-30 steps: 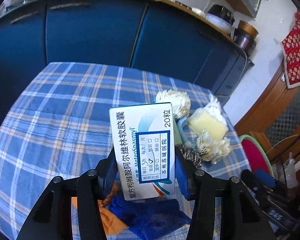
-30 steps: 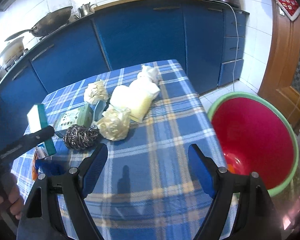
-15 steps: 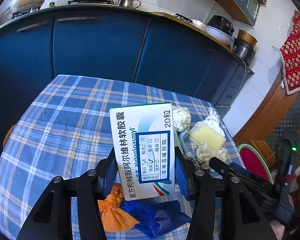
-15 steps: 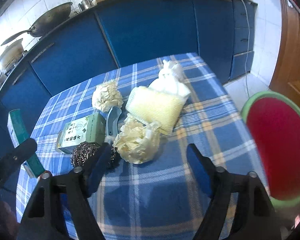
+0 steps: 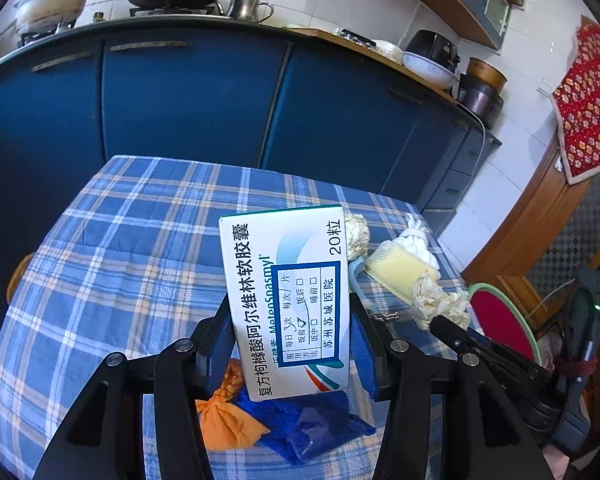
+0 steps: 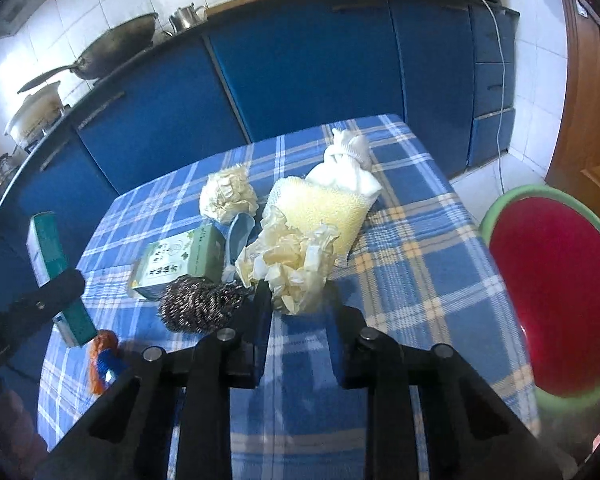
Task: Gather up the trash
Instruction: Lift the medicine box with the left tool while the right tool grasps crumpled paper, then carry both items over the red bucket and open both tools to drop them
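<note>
left tool [image 5: 290,336] clamped, tilted downward; right tool [image 6: 298,304] (jaws just been closing) narrow, angled down

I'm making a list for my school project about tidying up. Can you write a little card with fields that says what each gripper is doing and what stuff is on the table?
left gripper: shut on the white medicine box, held off the table
right gripper: jaws just closing around the crumpled cream paper; contact unclear
table: blue plaid cloth
other items: steel scourer, green box, yellow sponge, white tied bag
bin: red basin with a green rim beside the table
</note>
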A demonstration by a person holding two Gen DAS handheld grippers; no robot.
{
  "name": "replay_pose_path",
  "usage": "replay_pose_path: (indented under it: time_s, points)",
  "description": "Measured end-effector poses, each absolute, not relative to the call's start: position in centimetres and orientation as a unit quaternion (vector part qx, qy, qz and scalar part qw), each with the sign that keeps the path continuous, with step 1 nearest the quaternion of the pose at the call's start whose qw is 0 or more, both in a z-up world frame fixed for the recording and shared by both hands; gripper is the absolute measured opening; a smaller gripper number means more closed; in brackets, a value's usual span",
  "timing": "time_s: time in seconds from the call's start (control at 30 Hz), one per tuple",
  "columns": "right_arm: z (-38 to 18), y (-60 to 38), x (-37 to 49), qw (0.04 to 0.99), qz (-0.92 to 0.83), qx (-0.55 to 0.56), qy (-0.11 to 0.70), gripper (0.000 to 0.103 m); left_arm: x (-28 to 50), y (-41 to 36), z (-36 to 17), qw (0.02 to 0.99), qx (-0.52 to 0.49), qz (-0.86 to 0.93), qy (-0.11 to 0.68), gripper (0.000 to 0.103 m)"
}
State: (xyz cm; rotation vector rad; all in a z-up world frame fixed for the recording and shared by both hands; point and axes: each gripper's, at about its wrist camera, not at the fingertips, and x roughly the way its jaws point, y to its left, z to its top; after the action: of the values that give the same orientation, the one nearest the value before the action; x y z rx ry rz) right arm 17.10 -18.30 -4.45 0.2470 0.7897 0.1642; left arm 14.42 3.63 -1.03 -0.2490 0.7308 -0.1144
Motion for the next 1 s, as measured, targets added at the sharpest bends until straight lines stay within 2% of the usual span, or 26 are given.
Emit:
replay_pose_path:
  time_s: [0.5,1.0]
  points:
    - [-1.2,-22.1,11.6,0.931,0.062,0.131,0.334,0.028,12.8,-0.4,1.2,0.931,-0.098,-0.094,0.339,0.053]
    - [-1.1,-29.8,7.8,0.936,-0.005,0.170,0.307,0.028,13.1,-9.1,1.1,0.920,-0.050,-0.173,0.348,0.053]
